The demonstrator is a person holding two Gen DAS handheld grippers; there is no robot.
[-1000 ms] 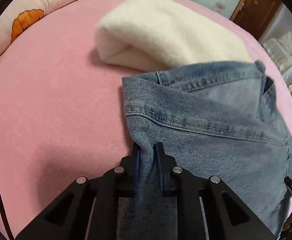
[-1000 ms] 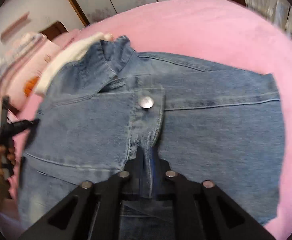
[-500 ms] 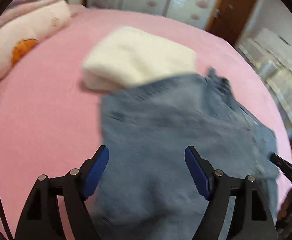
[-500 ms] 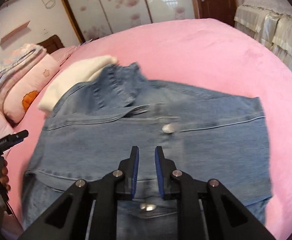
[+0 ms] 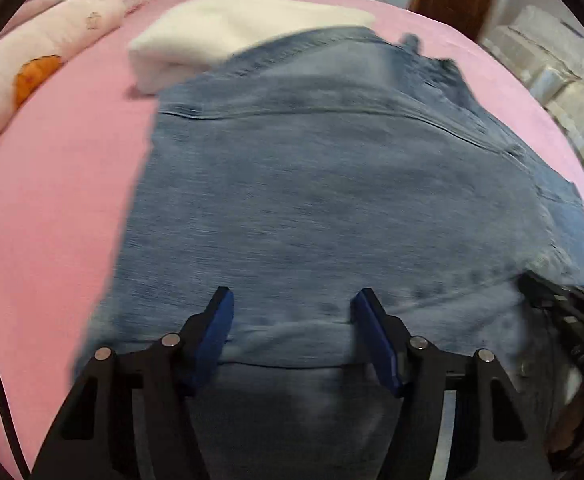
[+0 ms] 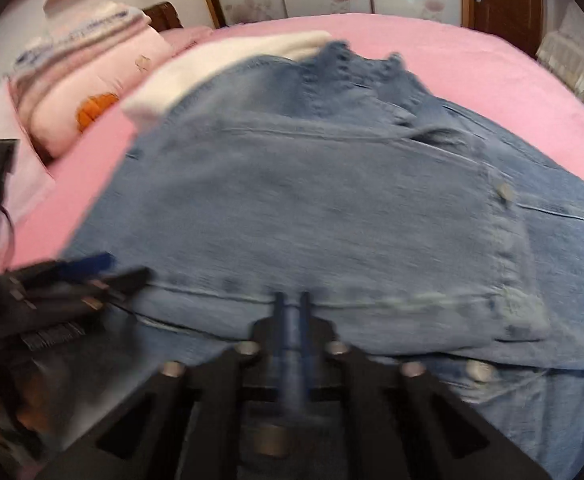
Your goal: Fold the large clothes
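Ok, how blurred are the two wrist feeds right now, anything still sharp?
Left wrist view: denim jacket motion-smeared, own fingers crisp, fisheye bends the pink bed. Right wrist view: blurrier, even its fingers smear; jacket button just readable.

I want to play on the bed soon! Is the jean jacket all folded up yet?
Not yet. Done: one side of the denim jacket looks folded over its front on the pink bed. In hand: the right gripper is shut at a lower edge, though blur hides whether it pinches cloth; the left gripper holds nothing, its jaws closing. Left: more folds, since the jacket is still wide.
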